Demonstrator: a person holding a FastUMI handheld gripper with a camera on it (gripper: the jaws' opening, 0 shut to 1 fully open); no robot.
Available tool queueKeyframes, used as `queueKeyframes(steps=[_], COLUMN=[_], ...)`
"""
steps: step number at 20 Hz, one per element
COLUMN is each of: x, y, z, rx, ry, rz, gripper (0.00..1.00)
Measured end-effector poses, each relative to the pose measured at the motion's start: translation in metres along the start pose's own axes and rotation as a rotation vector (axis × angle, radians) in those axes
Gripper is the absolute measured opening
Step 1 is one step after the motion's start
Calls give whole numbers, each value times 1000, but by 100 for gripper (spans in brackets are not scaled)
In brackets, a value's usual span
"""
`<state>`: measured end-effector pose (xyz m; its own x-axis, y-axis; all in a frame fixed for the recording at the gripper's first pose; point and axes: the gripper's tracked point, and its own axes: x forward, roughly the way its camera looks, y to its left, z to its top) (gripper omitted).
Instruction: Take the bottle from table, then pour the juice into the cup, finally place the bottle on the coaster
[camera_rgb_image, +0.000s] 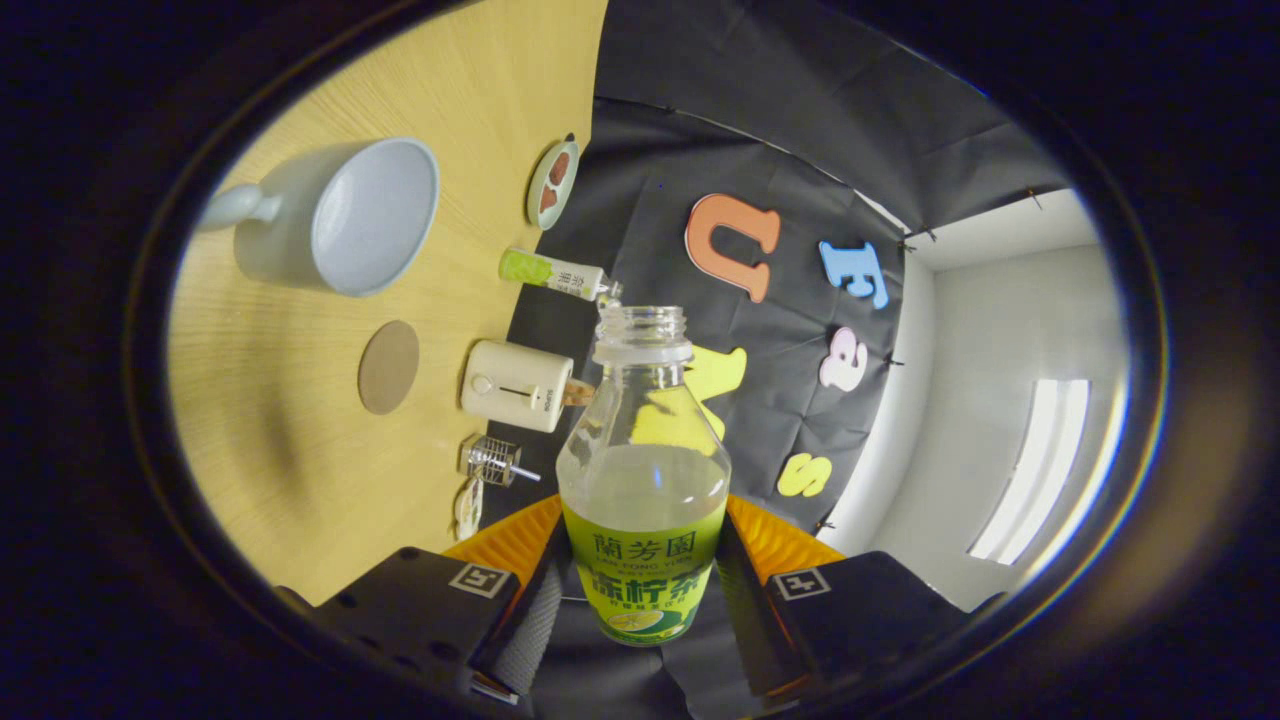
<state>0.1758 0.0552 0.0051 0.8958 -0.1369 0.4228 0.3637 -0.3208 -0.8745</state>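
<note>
My gripper (643, 580) is shut on the clear juice bottle (643, 470), its two fingers pressing the green label from both sides. The bottle has no cap and holds pale liquid up to about its shoulder. The view is rolled so the wooden table (290, 470) stands on edge beside the bottle. A pale blue cup (345, 215) with a handle sits on the table, its mouth open toward me and empty. A round brown coaster (389, 367) lies on the table between the cup and my fingers.
A cream toaster-like box (518, 385), a small green-labelled bottle (555, 273), a small plate with brown pieces (553, 182) and a little wire metal piece (495, 461) line the table's far edge by the black cloth wall. A white wall with a light strip (1030, 470) lies beyond.
</note>
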Motion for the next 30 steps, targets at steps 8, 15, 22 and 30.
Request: queueKeyframes(steps=[8,15,22,30], x=[-1,-2,-1,-3], y=[-4,-7,-16,-26], z=[4,6,14,17], rx=[-65,-131,-216,-260], ry=[-15,-23,-49,-62], rz=[-11,-32,-77,-103], gripper=[80,80,80,80])
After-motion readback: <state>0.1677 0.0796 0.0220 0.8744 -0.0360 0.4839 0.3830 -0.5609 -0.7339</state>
